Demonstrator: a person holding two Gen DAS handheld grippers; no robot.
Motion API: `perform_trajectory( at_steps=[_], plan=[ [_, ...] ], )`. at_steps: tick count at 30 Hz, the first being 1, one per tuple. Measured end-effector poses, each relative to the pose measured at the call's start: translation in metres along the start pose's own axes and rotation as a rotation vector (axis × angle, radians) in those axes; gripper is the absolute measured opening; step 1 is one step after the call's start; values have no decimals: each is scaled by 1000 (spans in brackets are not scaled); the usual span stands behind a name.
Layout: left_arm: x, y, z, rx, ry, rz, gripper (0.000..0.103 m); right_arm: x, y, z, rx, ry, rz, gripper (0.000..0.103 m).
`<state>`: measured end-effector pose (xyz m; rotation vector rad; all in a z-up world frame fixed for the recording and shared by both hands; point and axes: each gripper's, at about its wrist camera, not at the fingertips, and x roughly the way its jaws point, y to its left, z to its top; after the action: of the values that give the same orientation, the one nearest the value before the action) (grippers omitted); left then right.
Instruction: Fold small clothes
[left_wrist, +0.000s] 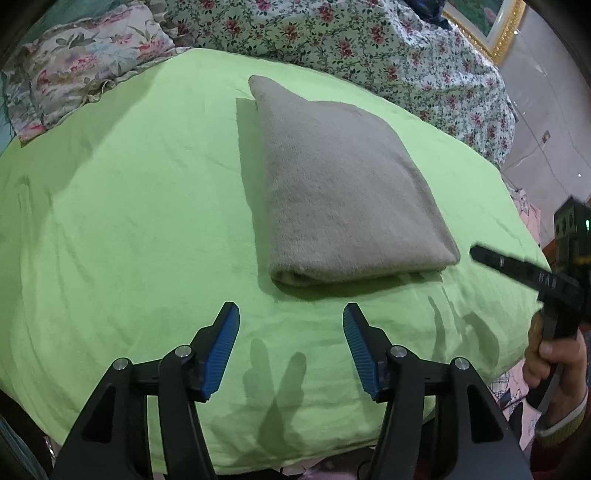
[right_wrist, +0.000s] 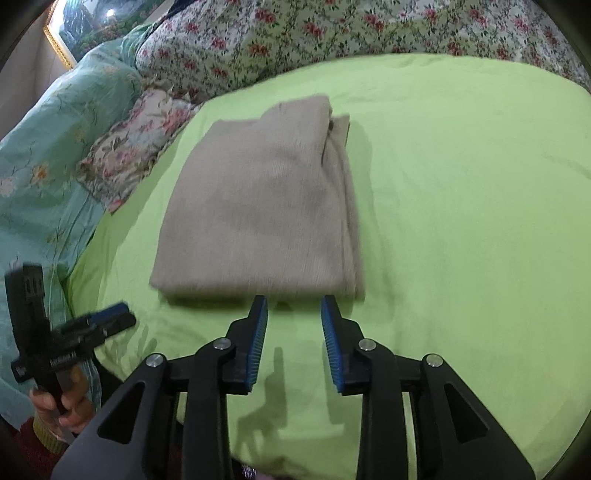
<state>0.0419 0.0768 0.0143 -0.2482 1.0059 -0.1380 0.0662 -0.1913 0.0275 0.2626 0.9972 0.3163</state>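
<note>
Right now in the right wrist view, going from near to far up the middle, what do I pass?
Right claw, open with nothing between its pads → green sheet → folded tan garment → more green sheet → floral quilt at the far end.

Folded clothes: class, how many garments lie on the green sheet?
1. A beige folded garment lies mid-sheet on the green sheet, just beyond both open tools. Others may be outside the views.
</note>
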Motion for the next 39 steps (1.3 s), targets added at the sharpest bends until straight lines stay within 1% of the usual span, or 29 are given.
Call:
perform_trajectory(
  at_steps=[3, 5, 7, 8, 10, 12, 14, 15, 16, 17, 18, 19, 22, 25, 30, 31, 35, 37, 39],
  plan=[
    [5, 2, 14, -10, -5, 6, 60, 10, -7, 33, 8, -43, 8, 35],
    [8, 1, 24, -12, -14, 10, 60, 21, -14, 54, 35, -52, 24, 38],
    [12, 0, 34, -8, -24, 28, 60, 38, -22, 75, 78, -50, 55, 38],
    [15, 0, 39, -7, -24, 41, 60, 48, -26, 84, 96, -48, 54, 39],
    [22, -1, 48, -1, -23, 81, 60, 64, -26, 95, 109, -38, 39, 39],
    [30, 0, 54, -6, -21, 98, 60, 83, -25, 103, 117, -12, 51, 39],
    [41, 5, 58, -28, 2, 90, 60, 99, -26, 104, 118, 23, 57, 39],
    [47, 8, 60, -38, 21, 79, 60, 102, -26, 103, 107, 23, 49, 34],
    [52, 8, 61, -44, 45, 61, 60, 101, -25, 104, 95, 11, 49, 17],
    [55, 7, 60, -42, 53, 51, 60, 97, -24, 105, 87, 0, 53, 16],
    [56, 5, 60, -35, 58, 43, 60, 91, -24, 105, 79, -18, 38, 15],
    [58, 2, 60, -22, 64, 38, 60, 89, -25, 105, 74, -28, 26, 11],
    [72, -5, 55, 2, 104, 40, 60, 98, -30, 102, 65, -8, -13, 10],
    [73, -7, 53, 2, 107, 43, 61, 107, -31, 98, 62, -1, -35, 10],
    [64, -2, 54, -7, 103, 44, 61, 91, -29, 98, 73, -15, -32, 11],
    [61, -1, 53, -9, 98, 46, 61, 88, -28, 97, 75, -18, -34, 13],
    [50, -4, 46, -3, 83, 55, 61, 63, -26, 83, 91, -42, -35, 15],
    [45, -6, 42, 9, 71, 71, 63, 51, -24, 73, 97, -43, -19, 15],
    [38, -9, 39, 17, 57, 85, 72, 43, -20, 63, 87, -40, -10, 16]
  ],
)
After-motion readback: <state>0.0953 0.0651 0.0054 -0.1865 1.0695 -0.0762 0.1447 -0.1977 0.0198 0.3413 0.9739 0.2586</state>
